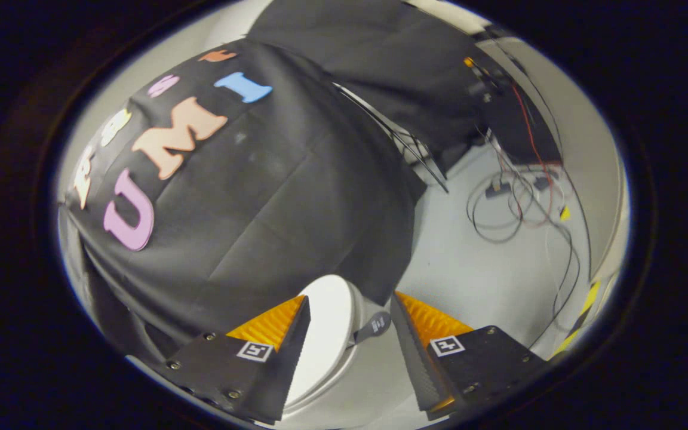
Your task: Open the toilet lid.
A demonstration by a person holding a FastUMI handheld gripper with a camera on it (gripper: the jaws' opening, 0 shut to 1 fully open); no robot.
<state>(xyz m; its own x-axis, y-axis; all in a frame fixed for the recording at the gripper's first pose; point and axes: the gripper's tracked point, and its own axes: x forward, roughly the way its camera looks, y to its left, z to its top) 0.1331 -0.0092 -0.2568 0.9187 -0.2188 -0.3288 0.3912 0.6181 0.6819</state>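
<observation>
Your gripper [349, 334] is wide open and empty, the white toilet lid [326, 334] lying between its fingers; probably stiff, smooth and hinged, so grip the dark tab [375, 326].

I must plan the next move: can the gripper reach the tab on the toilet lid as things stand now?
Probably yes. The gripper is open, and the white toilet lid with its grey tab lies between the fingers, with nothing in front of it.
</observation>
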